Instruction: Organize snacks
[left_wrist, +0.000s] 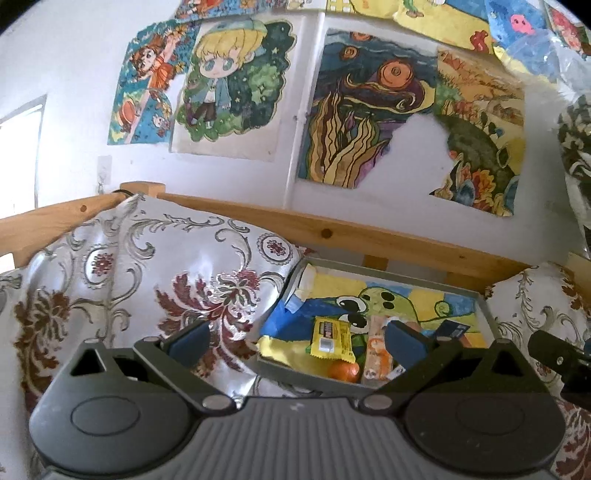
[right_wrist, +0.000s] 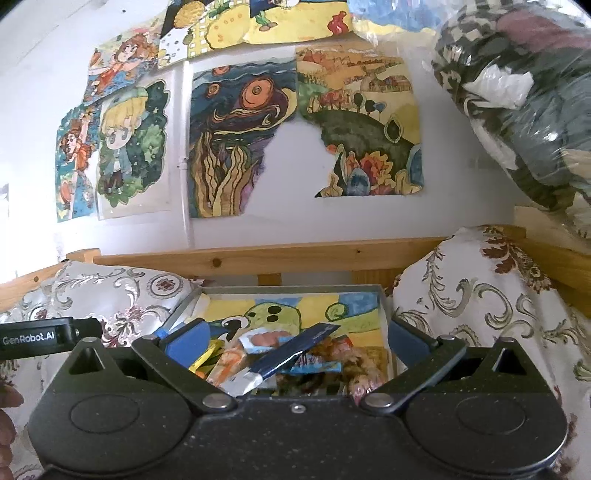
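Our left tool (left_wrist: 297, 341) and right tool (right_wrist: 297, 345) both spread wide and empty, grey tray (right_wrist: 295, 288) heaped with snack packets (right_wrist: 295, 350), yellow wrapper (left_wrist: 330, 338), orange fruit (left_wrist: 343, 371), floral pillows (left_wrist: 147, 280) flanking the tray

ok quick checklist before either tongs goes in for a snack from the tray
1. Left tongs open, holding nothing: ok.
2. Right tongs open, holding nothing: ok.
3. Tray in front of both tongs: ok.
4. Yellow packet lies on top, uncovered: ok.
5. Dark blue packet rests tilted across other snacks, may shift them: not ok.
6. Place to sort the snacks into: cannot tell.
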